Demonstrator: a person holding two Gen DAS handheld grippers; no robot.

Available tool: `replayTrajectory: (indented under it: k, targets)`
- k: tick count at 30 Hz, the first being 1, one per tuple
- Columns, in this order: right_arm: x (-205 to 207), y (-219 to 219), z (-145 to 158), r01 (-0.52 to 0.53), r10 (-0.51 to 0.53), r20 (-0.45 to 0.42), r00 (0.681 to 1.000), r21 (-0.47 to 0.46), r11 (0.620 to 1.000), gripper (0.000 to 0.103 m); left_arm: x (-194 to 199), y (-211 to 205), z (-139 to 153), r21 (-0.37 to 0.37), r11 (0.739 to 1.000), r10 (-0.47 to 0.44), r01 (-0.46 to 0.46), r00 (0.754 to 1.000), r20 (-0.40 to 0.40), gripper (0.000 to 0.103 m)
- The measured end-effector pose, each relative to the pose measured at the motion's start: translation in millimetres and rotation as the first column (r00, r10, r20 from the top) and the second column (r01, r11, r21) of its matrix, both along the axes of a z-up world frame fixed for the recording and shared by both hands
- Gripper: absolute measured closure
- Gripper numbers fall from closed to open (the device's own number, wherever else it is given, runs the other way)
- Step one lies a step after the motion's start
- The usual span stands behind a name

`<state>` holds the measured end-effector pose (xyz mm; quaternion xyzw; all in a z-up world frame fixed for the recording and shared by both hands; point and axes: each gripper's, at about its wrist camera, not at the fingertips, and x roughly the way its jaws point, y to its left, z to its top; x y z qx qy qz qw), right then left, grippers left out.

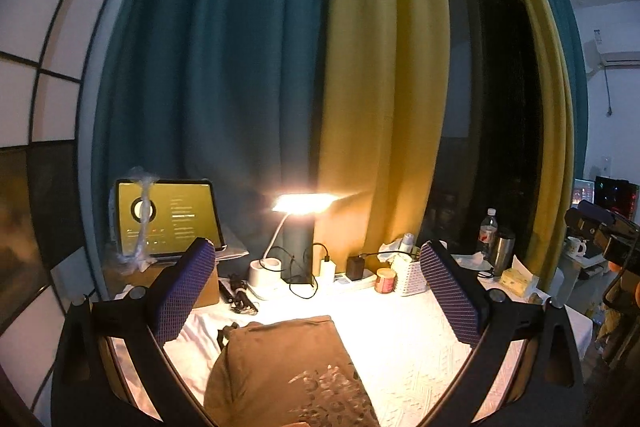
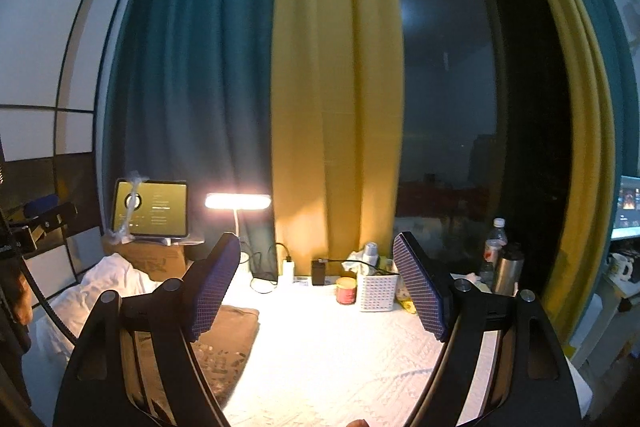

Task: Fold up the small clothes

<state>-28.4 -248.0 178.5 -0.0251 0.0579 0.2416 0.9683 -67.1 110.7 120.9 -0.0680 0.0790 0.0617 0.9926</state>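
Folded brown garment (image 1: 288, 367), printed with a pale pattern, lies flat on the white textured cover (image 1: 408, 339) of the table, toward its near left part. Left gripper (image 1: 316, 291) hangs above it with jaws spread wide, nothing between the purple pads (image 1: 180, 291). Right gripper (image 2: 316, 291) is likewise wide and empty over the bare cover, the garment beside its left finger. Along the far edge stand a lit desk lamp (image 1: 304, 205), a tablet (image 1: 166, 217), a white basket (image 2: 376, 291) and a steel flask (image 2: 507, 269).
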Motion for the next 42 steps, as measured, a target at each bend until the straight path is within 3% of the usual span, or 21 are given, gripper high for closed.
replayTrajectory:
  k: [42]
  targets:
    - [9, 11, -8, -0.001, 0.000, -0.042, 0.999, -0.025, 1.000, 0.021, 7, 3, -6, 0.006, 1.000, 0.011, -0.011, 0.999, -0.035, 0.002]
